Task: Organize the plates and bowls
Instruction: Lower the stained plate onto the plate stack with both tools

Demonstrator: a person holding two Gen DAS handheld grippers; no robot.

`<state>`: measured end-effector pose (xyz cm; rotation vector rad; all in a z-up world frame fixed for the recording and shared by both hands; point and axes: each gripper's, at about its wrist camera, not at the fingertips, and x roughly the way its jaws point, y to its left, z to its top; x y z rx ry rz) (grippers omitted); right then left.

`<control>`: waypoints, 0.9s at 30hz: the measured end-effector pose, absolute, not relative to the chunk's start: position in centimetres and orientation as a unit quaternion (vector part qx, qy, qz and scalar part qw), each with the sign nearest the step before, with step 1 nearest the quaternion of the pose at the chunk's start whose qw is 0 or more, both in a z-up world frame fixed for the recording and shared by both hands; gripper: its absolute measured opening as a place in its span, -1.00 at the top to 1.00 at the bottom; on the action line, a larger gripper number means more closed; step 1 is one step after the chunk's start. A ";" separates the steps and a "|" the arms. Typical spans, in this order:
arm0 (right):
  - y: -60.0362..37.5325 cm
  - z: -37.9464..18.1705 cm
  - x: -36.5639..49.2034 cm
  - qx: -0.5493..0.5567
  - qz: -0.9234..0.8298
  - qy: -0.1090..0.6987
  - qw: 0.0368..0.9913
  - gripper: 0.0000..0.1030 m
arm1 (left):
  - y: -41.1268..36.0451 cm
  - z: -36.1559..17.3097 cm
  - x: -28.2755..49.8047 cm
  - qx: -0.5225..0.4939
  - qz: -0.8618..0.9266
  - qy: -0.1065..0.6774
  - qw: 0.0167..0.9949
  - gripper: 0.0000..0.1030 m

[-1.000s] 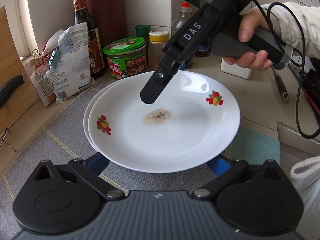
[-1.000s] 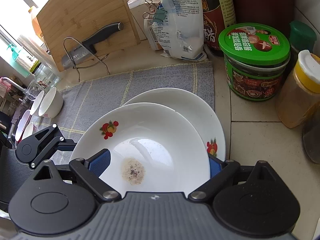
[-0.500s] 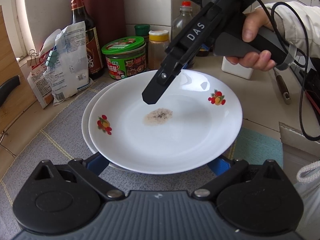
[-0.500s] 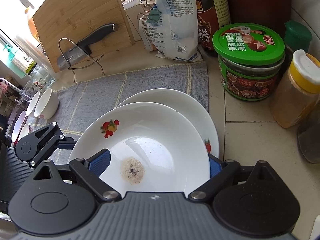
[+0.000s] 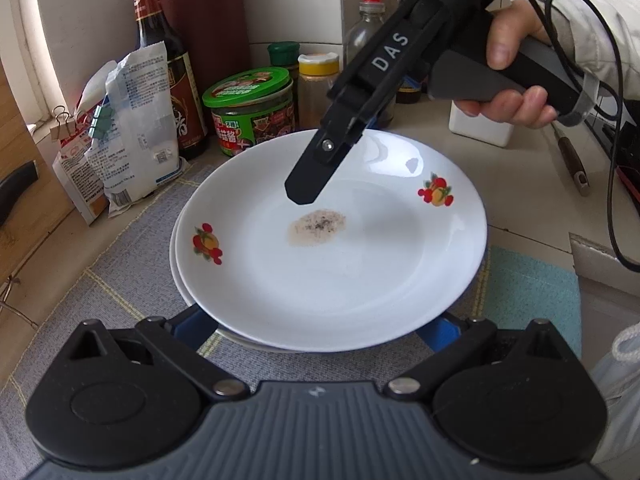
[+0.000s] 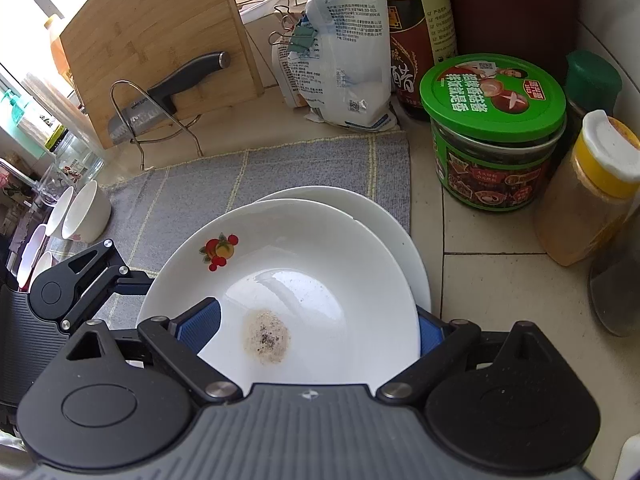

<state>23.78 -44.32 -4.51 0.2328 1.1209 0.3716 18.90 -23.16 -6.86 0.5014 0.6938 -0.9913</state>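
A white plate with fruit prints and a speckled residue spot (image 5: pixel 340 256) is held over a second white plate (image 6: pixel 384 216) that lies on the grey mat. My right gripper (image 6: pixel 316 320) is shut on the top plate's rim: one finger (image 5: pixel 316 168) lies on top, the other is hidden beneath. My left gripper (image 5: pixel 320 328) sits under the plate's near edge, fingers spread wide, its blue pads (image 5: pixel 196 326) below the rim. Small white bowls (image 6: pixel 84 212) stand at the far left in the right wrist view.
Green-lidded jar (image 6: pixel 496 132), yellow-capped spice jar (image 6: pixel 588 188), dark sauce bottle (image 5: pixel 168 64) and white bags (image 5: pixel 128 128) crowd the back. A bamboo cutting board (image 6: pixel 152 40) and cleaver on a wire rack (image 6: pixel 160 100) stand at left. A teal cloth (image 5: pixel 532 296) lies at right.
The top plate has shifted over the lower plate, which now shows less at its left edge. Both grippers keep their hold and pose.
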 end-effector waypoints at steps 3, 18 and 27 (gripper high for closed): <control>-44.3 -4.5 23.8 0.109 0.173 0.529 0.824 -0.92 | -23.2 -6.9 19.0 0.241 -0.461 0.322 0.791 -0.99; -43.7 -4.9 24.3 0.102 0.173 0.535 0.821 -0.95 | -23.0 -7.0 19.4 0.224 -0.448 0.339 0.796 -0.99; -43.8 -4.7 24.1 0.104 0.170 0.536 0.820 -0.99 | -23.0 -7.1 19.6 0.224 -0.448 0.338 0.797 -0.99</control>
